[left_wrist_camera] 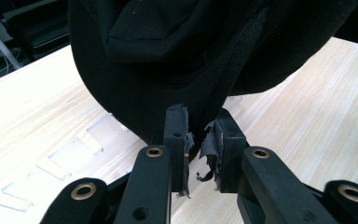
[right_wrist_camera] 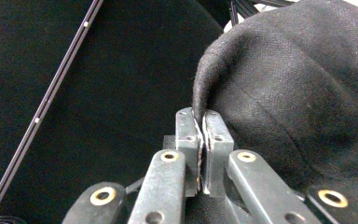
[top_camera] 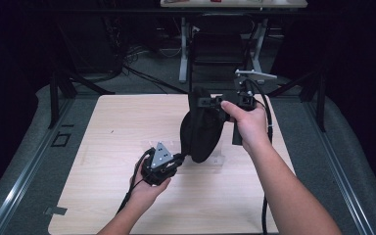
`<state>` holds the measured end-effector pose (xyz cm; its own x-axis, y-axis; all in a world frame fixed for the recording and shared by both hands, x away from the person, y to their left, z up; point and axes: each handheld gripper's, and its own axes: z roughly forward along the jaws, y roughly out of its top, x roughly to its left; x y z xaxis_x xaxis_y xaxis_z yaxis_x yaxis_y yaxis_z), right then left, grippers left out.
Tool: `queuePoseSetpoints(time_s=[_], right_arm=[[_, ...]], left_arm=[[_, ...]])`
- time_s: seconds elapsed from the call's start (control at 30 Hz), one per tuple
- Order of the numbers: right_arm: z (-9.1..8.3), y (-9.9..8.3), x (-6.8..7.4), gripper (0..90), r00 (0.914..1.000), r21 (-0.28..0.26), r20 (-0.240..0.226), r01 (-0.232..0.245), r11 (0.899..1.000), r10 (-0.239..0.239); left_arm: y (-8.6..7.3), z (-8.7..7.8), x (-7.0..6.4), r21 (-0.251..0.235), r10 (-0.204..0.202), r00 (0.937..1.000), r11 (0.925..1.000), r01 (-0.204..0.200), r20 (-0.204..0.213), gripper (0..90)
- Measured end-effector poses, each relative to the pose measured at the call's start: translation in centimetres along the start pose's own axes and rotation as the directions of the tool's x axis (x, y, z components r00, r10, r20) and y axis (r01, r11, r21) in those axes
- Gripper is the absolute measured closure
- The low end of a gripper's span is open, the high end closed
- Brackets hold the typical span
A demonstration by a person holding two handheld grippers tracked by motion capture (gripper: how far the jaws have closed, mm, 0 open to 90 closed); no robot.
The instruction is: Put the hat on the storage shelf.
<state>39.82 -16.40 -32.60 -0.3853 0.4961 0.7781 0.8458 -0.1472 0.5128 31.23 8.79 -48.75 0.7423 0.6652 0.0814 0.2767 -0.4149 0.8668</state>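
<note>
A black cloth [top_camera: 200, 132], shaped like a soft hat, hangs above the middle of the wooden table [top_camera: 117, 127]. My right gripper [top_camera: 206, 102] holds it up from the top, and in the right gripper view that gripper [right_wrist_camera: 201, 116] is shut on a folded edge of the cloth [right_wrist_camera: 298, 70]. Lower down and to the left, my left gripper [top_camera: 182, 157] meets the cloth's bottom edge. In the left gripper view, the jaws of this gripper [left_wrist_camera: 200, 123] stand close together with the rim of the cloth [left_wrist_camera: 177, 46] pinched between their tips.
Flat clear plastic markers [left_wrist_camera: 65, 154] lie on the table under the cloth [top_camera: 152, 146]. A dark chair [top_camera: 215, 49] stands beyond the far edge, with another table [top_camera: 235, 4] behind it. Metal rails [top_camera: 24, 171] run along the floor on both sides.
</note>
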Motion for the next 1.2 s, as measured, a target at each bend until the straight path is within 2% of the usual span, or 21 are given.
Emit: queuePoseSetpoints(time_s=[0.23, 0.4, 0.53, 0.8, 1.2], right_arm=[[0.1, 0.0, 0.3, 84.9, 0.9998, 0.002, -0.021, 0.001, 1.0, -0.001], [-0.1, 0.0, 0.8, 82.6, 0.9992, -0.008, -0.038, 0.007, 1.0, -0.007], [-0.6, 0.0, 1.1, 81.5, 0.9981, -0.022, -0.06, 0.014, 1.0, -0.015], [-1.2, -0.3, 1.2, 80.0, 0.9982, -0.022, -0.055, 0.025, 0.999, -0.026], [-2.2, -0.3, 0.2, 79.5, 0.9992, -0.034, -0.038, 0.013, 0.999, -0.015]], left_arm=[[-0.1, -0.2, -0.2, 0.005, 0.05, 0.9986, 0.9987, -0.05, -0.018, 81.1], [-0.1, -0.3, -0.3, 0.006, 0.072, 0.9971, 0.9974, -0.071, -0.026, 82.2], [-0.2, -0.5, -0.3, 0.002, 0.067, 0.9975, 0.9978, -0.067, -0.025, 82.6], [-0.6, -0.6, 0.0, -0.001, 0.059, 0.998, 0.9983, -0.059, -0.025, 83.9], [-1.3, -1.0, 0.9, 0.004, 0.04, 0.9989, 0.9992, -0.04, -0.024, 85.0]])
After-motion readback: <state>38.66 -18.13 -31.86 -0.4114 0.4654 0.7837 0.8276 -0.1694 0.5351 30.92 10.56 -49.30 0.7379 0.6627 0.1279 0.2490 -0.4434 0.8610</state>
